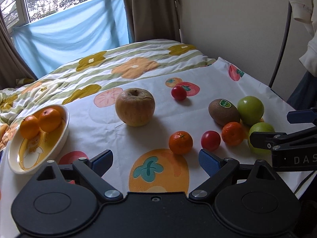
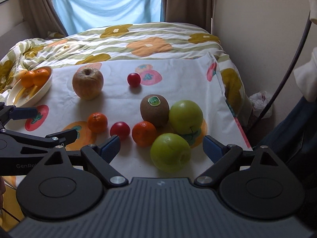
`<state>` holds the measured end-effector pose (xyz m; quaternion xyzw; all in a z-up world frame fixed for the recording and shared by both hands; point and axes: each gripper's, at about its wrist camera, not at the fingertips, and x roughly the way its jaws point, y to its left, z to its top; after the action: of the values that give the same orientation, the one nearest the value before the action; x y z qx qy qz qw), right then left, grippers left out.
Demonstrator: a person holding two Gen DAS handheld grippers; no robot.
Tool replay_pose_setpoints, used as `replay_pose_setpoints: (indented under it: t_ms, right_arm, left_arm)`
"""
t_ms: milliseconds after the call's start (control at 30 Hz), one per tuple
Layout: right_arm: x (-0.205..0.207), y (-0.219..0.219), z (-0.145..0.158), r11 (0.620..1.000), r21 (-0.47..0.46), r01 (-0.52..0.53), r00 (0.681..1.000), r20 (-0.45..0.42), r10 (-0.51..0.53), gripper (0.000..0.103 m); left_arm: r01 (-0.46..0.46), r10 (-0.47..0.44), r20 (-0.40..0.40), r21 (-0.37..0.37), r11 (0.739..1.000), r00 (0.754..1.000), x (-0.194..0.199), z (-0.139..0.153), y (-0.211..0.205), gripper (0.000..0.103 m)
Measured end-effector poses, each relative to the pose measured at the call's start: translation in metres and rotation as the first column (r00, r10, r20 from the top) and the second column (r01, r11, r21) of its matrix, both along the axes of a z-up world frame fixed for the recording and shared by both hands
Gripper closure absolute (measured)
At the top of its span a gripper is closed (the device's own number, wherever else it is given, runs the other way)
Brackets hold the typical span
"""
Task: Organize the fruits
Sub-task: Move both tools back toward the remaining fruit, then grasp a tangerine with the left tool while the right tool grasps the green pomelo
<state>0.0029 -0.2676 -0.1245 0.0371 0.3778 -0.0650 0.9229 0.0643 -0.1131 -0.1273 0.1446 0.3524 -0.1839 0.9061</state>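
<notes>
A white and yellow plate [image 1: 59, 148] at the left holds two oranges [image 1: 40, 123]; it also shows in the right wrist view [image 2: 42, 93]. On the cloth lie a brown apple [image 1: 135, 107], a kiwi [image 1: 223, 112], two green apples [image 2: 170, 151] [image 2: 185, 116], two small oranges [image 1: 180, 142] [image 1: 232, 133] and two red tomatoes [image 1: 210, 140] [image 1: 179, 93]. My left gripper [image 1: 156, 159] is open and empty, just short of the nearer small orange. My right gripper [image 2: 161, 148] is open, its jaws on either side of the near green apple, not gripping it.
The fruit-print cloth [image 1: 111, 134] covers a table, with its right edge near the green apples. A bed with a flowered quilt [image 1: 122, 63] lies behind. A wall [image 1: 227, 19] stands at the right. A curtained window is at the back.
</notes>
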Motion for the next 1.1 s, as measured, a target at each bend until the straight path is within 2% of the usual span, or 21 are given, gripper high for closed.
replay_pose_setpoints:
  t_ms: [100, 233, 333, 533, 600, 767, 1100]
  right_arm:
    - [0.000, -0.003, -0.014, 1.000, -0.001, 0.017, 1.000, -0.006, -0.017, 0.002]
    - [0.003, -0.006, -0.025, 0.999, 0.021, 0.037, 0.999, -0.016, -0.037, 0.010]
    - [0.004, -0.006, -0.030, 0.998, 0.028, 0.058, 0.998, -0.015, -0.057, 0.010]
    - [0.005, -0.005, -0.034, 0.996, 0.036, 0.081, 0.997, -0.024, -0.080, 0.013]
    - [0.005, -0.006, -0.034, 0.996, 0.037, 0.086, 0.996, -0.027, -0.085, 0.013]
    - [0.006, -0.007, -0.034, 0.994, 0.039, 0.098, 0.995, -0.031, -0.097, 0.013]
    - [0.008, -0.009, -0.036, 0.993, 0.051, 0.108, 0.994, -0.039, -0.106, 0.018]
  left_arm:
    - [0.051, -0.051, 0.009, 0.026, 0.998, 0.999, 0.008, -0.012, -0.011, 0.012]
    - [0.109, -0.109, 0.007, 0.058, 0.992, 0.994, 0.022, -0.022, -0.019, 0.023]
    - [0.139, -0.140, -0.001, 0.081, 0.987, 0.990, 0.031, -0.027, -0.023, 0.027]
    - [0.207, -0.206, -0.025, 0.073, 0.976, 0.978, 0.035, -0.032, -0.028, 0.033]
    - [0.222, -0.219, -0.035, 0.077, 0.972, 0.975, 0.035, -0.035, -0.031, 0.038]
    - [0.240, -0.236, -0.066, 0.062, 0.969, 0.969, 0.040, -0.040, -0.032, 0.062]
    - [0.227, -0.223, -0.084, 0.047, 0.973, 0.971, 0.038, -0.038, -0.028, 0.063]
